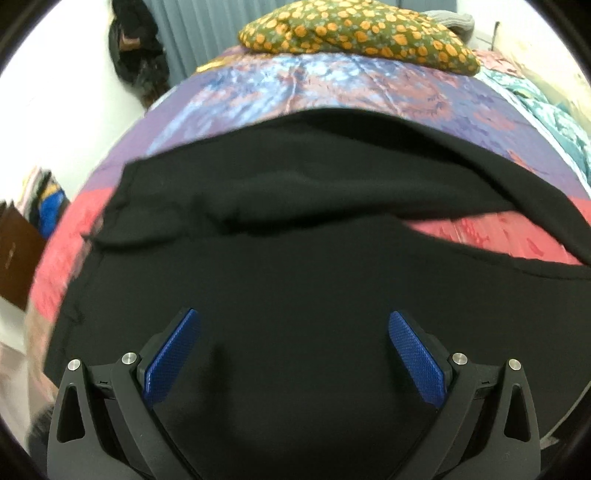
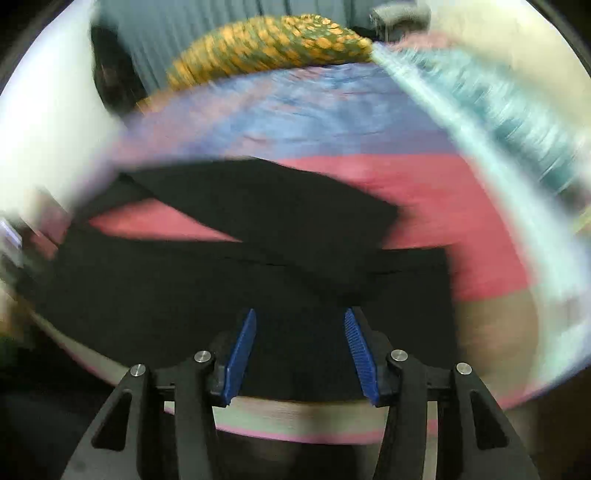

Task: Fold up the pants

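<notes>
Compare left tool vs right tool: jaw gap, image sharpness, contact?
The left tool stands wide open; the right tool is open too, but much narrower. The left view is mostly sharp; the right view is smeared with motion blur. Both hang over the black pants, gripping nothing.

Black pants [image 1: 295, 258]: right end cut off by frame edge. Right wrist view: bedspread [image 2: 406, 192] and floral pillow [image 2: 266, 48] smeared by motion blur.

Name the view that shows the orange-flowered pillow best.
Left wrist view: the pillow is sharp, its orange print clear, lying at the far end of the bedspread. The right wrist view shows it motion-blurred, pattern smeared.
</notes>
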Demonstrator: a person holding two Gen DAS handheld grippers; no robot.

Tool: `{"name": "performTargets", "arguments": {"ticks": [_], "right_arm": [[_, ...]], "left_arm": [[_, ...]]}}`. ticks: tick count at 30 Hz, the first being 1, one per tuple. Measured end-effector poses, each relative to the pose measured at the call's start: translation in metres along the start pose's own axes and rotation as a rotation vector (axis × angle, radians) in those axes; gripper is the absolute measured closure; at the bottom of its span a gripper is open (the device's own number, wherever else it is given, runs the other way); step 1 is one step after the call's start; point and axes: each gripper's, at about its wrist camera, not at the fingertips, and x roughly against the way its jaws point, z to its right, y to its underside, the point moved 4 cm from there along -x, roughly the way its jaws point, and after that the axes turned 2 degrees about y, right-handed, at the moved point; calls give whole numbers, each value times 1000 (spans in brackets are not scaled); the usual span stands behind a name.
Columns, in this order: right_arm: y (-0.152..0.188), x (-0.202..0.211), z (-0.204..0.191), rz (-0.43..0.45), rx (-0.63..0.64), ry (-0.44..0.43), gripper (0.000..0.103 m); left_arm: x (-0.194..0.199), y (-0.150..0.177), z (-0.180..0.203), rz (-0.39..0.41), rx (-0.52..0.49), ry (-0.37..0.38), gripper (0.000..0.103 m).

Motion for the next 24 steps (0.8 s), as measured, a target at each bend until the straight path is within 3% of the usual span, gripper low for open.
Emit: {"name": "performTargets", "arguments": {"ticks": [1,3,5,8,13,16,17,19,20,21,24], "right_arm": [[1,-10,-11,-3,-103,-125,52],[6,-30,-18,26,-263,-230,52],[10,-50,-3,67,-399,-210,52],[23,-62,31,142,-561,-102,52],[11,-56,61,255,-729,-121,52],[11,-62,75,242,-861,-100,53],[15,-63,80,247,-919,-99,58],[16,-63,83,248,-952,-50,71],[14,-62,83,236,-923,5,82],[12,-61,82,226,-886,53,86],[0,-46,71,236,-760,125,88]], "left_arm": [[-1,1,-1,-6,12,3,1],[-1,2,1,-1,33,4,1],[2,0,-1,7,43,2,1],[2,2,-6,8,52,3,1],[-12,16,-15,-34,86,9,1],[-14,22,-15,-34,106,22,1],[-14,23,-14,-32,102,22,1],[-14,23,-10,-32,84,21,1],[-15,23,-9,-33,75,20,1],[-15,23,-7,-35,65,18,1],[-14,18,-7,-50,55,22,1]]}}
